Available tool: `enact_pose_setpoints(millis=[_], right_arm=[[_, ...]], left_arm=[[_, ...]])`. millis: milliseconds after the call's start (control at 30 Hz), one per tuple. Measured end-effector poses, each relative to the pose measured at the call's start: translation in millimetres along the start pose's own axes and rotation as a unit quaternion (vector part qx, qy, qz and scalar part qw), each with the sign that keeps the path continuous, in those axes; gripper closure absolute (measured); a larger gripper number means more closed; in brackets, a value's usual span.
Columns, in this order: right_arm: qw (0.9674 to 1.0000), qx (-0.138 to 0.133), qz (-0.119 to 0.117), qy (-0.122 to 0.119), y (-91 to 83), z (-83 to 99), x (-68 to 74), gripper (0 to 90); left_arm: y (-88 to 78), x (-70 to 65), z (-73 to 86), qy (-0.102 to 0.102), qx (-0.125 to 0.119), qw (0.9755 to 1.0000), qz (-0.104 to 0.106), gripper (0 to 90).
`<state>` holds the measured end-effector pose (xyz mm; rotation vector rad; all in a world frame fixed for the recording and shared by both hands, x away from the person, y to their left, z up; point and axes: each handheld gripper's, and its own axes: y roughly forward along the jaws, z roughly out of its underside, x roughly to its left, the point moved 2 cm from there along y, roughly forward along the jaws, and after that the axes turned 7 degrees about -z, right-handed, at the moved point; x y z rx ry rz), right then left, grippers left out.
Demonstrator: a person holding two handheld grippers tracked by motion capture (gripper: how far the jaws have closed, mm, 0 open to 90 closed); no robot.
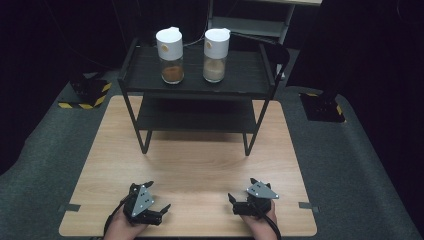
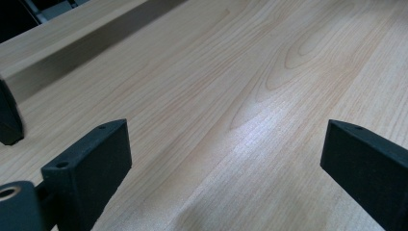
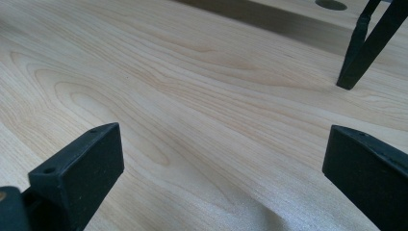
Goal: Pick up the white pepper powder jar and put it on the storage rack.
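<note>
My left gripper (image 1: 150,200) and right gripper (image 1: 248,199), both jaws apart, empty, near table (image 1: 200,165) edge; far rack (image 1: 200,82) holds two glass jars (image 1: 170,49), likely slippery, breakable, best gripped mid-body.

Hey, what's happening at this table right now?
Nothing is being handled yet. A person holds the left gripper and the right gripper low over the near edge of the wooden table, both open and empty. Farther back stands a black rack, with two white-capped jars on its top shelf: a brown-filled jar and a paler jar, side by side and upright.
</note>
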<state>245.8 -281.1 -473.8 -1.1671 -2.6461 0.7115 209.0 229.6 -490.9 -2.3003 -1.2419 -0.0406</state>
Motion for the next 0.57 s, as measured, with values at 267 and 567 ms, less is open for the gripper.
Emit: enact_pose_setpoints(millis=[267, 567], right_arm=[[1.0, 0.0, 0.002, -0.003, 0.0, 0.1, 1.3, 0.2], [1.0, -0.004, 0.001, -0.004, -1.5, 1.9, 1.8, 0.2]], left_arm=[[0.5, 0.3, -0.6, 0.004, 0.001, 1.0, 0.003, 3.9], [2.0, 5.3, -2.0, -0.003, 0.007, 0.9999, 0.015, 4.3]])
